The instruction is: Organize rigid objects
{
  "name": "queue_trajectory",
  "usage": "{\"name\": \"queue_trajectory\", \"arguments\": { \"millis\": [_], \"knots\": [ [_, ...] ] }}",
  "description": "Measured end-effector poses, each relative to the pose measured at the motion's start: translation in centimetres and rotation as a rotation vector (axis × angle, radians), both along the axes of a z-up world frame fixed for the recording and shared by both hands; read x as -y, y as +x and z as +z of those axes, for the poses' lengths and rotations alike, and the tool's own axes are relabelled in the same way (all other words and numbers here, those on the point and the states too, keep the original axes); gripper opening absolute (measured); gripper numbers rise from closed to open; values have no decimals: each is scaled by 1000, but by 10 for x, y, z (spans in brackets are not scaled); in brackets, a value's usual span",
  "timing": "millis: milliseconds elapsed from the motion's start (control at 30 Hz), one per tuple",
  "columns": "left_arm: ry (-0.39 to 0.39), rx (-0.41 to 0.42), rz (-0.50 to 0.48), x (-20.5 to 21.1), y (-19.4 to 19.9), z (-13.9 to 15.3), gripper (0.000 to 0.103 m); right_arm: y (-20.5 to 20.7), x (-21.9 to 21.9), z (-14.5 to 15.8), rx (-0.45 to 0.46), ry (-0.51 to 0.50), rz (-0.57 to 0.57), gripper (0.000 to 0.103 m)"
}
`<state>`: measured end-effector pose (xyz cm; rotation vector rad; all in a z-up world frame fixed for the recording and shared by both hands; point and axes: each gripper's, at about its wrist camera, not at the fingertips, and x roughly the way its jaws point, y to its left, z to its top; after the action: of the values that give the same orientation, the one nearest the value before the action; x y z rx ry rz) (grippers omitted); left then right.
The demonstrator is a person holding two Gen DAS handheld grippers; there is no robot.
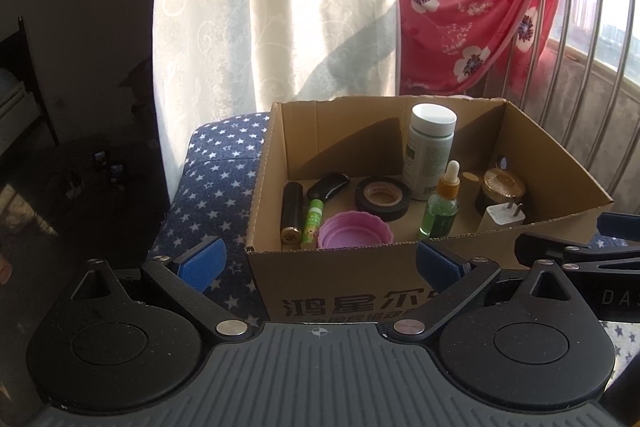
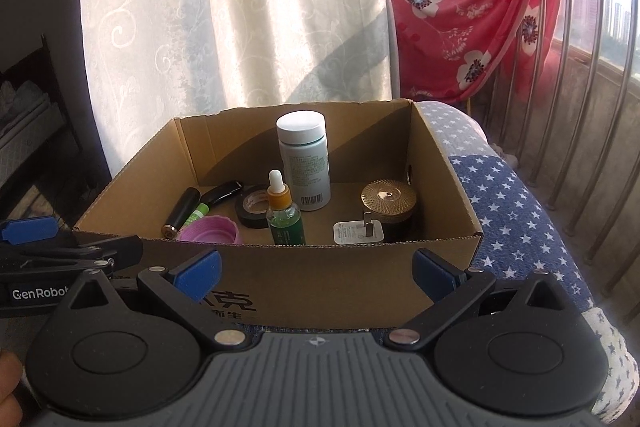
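An open cardboard box (image 1: pixel 360 267) (image 2: pixel 320 275) stands on a star-patterned seat. Inside are a tall white bottle (image 1: pixel 430 151) (image 2: pixel 304 163), a green dropper bottle (image 1: pixel 440 207) (image 2: pixel 284 215), a black tape roll (image 1: pixel 383 195) (image 2: pixel 252 211), a purple lid (image 1: pixel 356 230) (image 2: pixel 208 233), a black tube (image 1: pixel 291 213) (image 2: pixel 182 213), a green stick (image 1: pixel 313 217) (image 2: pixel 198 213), a gold-lidded jar (image 1: pixel 502 189) (image 2: pixel 388 203) and a white plug (image 1: pixel 502 217) (image 2: pixel 356 231). My left gripper (image 1: pixel 320 259) is open in front of the box, holding nothing. My right gripper (image 2: pixel 316 273) is open too, empty.
The blue star-patterned seat (image 1: pixel 216 183) (image 2: pixel 512 211) carries the box. A cream curtain (image 1: pixel 272 7) hangs behind. A red floral cloth (image 2: pixel 468 7) drapes over a metal railing (image 2: pixel 600 67) on the right. A dark floor lies to the left.
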<state>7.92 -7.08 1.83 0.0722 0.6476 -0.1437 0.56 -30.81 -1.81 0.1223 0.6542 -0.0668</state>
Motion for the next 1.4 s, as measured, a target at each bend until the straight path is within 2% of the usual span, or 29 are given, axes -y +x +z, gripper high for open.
{"name": "queue_trajectory", "arguments": {
  "millis": [1400],
  "knots": [
    [3,-9,-3,4,-6,0,100,-10,4,0,-10,10,-9,103]
  ]
}}
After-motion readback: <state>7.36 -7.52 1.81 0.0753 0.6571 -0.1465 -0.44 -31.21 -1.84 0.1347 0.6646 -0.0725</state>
